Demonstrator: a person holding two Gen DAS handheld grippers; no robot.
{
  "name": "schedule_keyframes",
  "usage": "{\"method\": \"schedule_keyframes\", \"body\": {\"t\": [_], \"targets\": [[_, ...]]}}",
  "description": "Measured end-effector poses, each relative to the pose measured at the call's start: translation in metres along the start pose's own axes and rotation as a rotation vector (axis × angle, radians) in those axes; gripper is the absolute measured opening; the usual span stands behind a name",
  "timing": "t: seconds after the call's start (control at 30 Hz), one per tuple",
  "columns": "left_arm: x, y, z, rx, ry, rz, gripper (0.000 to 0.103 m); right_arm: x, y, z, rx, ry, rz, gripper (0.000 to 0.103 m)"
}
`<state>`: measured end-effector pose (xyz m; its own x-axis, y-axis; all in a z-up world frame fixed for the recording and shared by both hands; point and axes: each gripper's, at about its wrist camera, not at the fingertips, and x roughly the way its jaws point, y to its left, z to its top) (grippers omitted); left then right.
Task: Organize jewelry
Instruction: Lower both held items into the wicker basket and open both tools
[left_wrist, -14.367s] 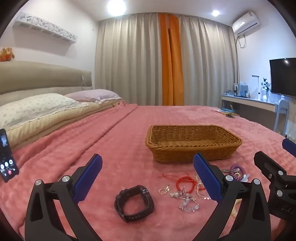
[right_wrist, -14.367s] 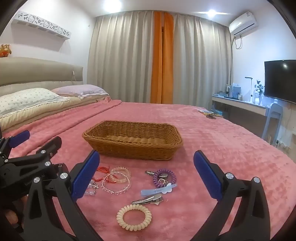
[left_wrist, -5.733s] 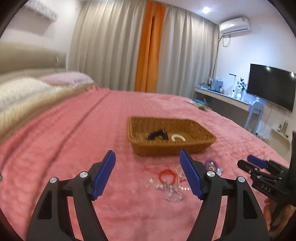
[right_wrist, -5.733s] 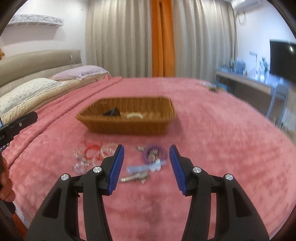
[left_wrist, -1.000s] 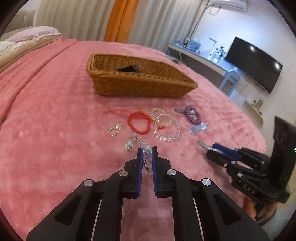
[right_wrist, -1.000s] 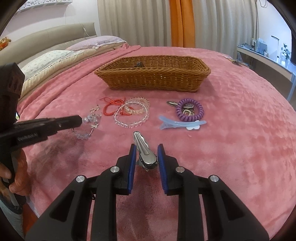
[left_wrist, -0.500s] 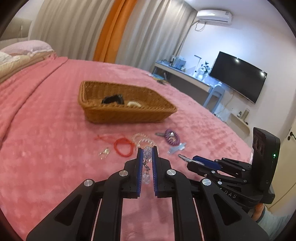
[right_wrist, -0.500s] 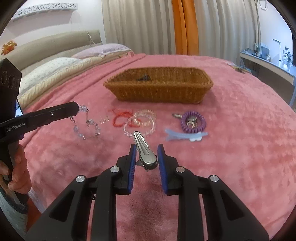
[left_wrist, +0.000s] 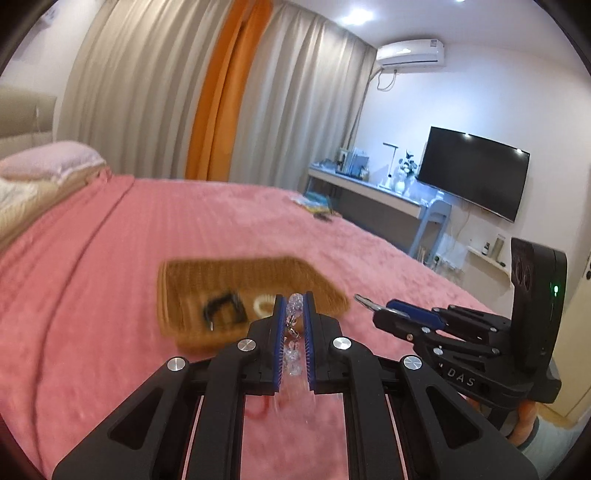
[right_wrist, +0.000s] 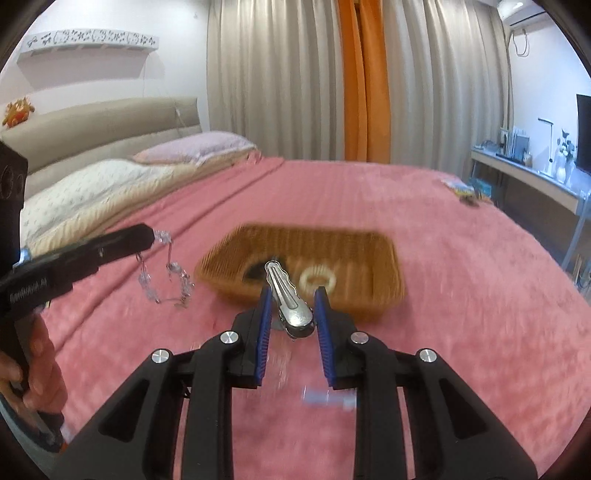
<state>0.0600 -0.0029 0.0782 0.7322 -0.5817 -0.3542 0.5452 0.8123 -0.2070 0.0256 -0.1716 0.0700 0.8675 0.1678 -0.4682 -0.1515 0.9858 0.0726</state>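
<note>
A brown wicker basket (left_wrist: 177, 291) (right_wrist: 384, 266) sits on the pink bedspread, with a black watch (left_wrist: 223, 310) and a cream coil hair tie (right_wrist: 317, 282) inside. My left gripper (left_wrist: 293, 301) is shut on a clear crystal bead bracelet (left_wrist: 293, 354), lifted above the bed in front of the basket; from the right wrist view the bracelet (right_wrist: 164, 275) dangles from that gripper (right_wrist: 149, 234). My right gripper (right_wrist: 291, 295) is shut on a silver metal hair clip (right_wrist: 290, 301), also raised, near the basket's front; the clip (left_wrist: 364, 302) sticks out of that gripper (left_wrist: 376, 308) in the left wrist view.
Blurred jewelry lies below on the bedspread: a red cord (left_wrist: 258, 410) and a pale blue clip (right_wrist: 328, 398). Pillows (right_wrist: 110, 181) lie at the headboard on the left. A desk (left_wrist: 369, 192) and a TV (left_wrist: 476, 170) stand to the right of the bed.
Both grippers have risen off the bedspread, carrying the crystal bracelet and the silver clip, and now face the basket from higher up. The other jewelry has dropped below the fingers in both views.
</note>
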Motion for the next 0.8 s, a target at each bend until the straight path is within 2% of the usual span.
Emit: {"method": "schedule_keyframes", "body": {"t": [0.2, 0.33, 0.43, 0.53, 0.7, 0.8], "targets": [[0.051, 0.014, 0.034, 0.021, -0.019, 0.030, 0.007, 0.052, -0.022, 0.042, 0.039, -0.018, -0.027, 0.021], [0.092, 0.034, 0.039, -0.008, -0.005, 0.057, 0.007, 0.110, -0.038, 0.053, 0.082, 0.052, -0.056, 0.021], [0.116, 0.049, 0.033, -0.035, 0.028, 0.073, 0.007, 0.152, -0.048, 0.049, 0.110, 0.135, -0.067, 0.021], [0.135, 0.064, 0.022, -0.070, 0.066, 0.078, 0.007, 0.176, -0.054, 0.041, 0.132, 0.195, -0.077, 0.021], [0.155, 0.078, 0.006, -0.103, 0.115, 0.108, 0.007, 0.200, -0.052, 0.024, 0.124, 0.265, -0.102, 0.021], [0.159, 0.083, 0.003, -0.117, 0.133, 0.118, 0.008, 0.206, -0.054, 0.020, 0.126, 0.273, -0.098, 0.021]]}}
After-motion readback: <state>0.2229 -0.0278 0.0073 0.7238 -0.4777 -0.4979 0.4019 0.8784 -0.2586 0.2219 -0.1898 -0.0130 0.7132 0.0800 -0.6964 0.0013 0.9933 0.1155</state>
